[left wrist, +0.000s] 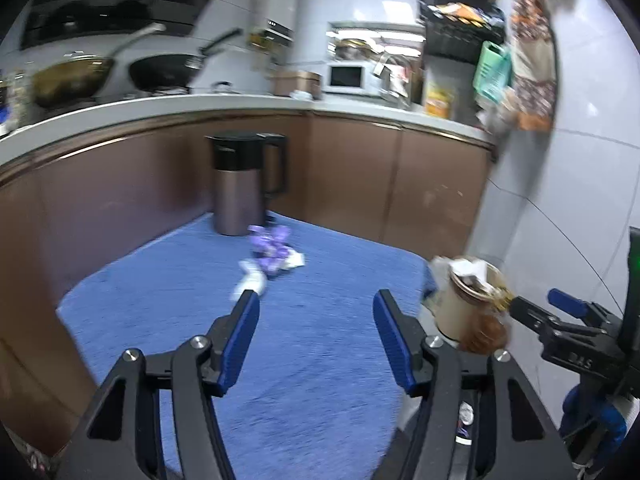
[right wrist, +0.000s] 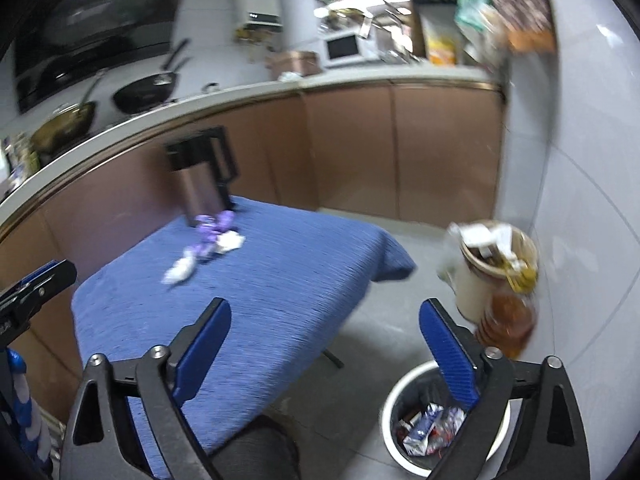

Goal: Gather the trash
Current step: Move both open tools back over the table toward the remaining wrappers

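A paper cup stuffed with scraps is in mid-air above the white-rimmed trash bin, free of my open right gripper. The cup also shows in the left wrist view, just ahead of the right gripper's fingertips. My left gripper is open and empty over the blue table. Purple and white crumpled wrappers lie on the table ahead of it, also in the right wrist view. The bin holds wrappers.
A metal kettle with black lid stands at the table's far edge behind the wrappers. Brown cabinets and a counter with pans and a microwave lie beyond. A tiled wall is at right.
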Available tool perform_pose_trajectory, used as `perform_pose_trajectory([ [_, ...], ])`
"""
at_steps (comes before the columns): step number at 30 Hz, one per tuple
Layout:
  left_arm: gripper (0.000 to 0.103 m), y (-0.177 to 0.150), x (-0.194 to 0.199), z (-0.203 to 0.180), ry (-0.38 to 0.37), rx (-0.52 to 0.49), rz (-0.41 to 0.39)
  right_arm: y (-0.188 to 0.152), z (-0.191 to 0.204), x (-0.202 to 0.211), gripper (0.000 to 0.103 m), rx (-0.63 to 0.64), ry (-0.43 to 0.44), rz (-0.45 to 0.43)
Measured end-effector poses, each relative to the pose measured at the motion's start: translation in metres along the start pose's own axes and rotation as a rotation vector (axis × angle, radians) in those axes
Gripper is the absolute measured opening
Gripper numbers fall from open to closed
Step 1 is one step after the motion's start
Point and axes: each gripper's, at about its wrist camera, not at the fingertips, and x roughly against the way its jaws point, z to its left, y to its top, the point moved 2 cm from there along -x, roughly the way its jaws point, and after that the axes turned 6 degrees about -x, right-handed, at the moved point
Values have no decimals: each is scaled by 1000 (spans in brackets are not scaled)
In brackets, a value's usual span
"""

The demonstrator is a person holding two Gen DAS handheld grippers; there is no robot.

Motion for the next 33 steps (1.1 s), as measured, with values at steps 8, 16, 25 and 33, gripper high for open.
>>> perform_pose_trajectory([
  [8,66,-11,48,27,135,41,-82,-5,44,28,100,78,80,-44],
  [16,67,-17,76,30,190,36,-127,-4,53,49,103,82,97,-94],
  [25,68,-21,76,27,197,28,-113,-2,48,58,103,65,90,-116],
  [33,68,-29,71,33,211,40,-91,-2,45,54,103,61,91,-106],
])
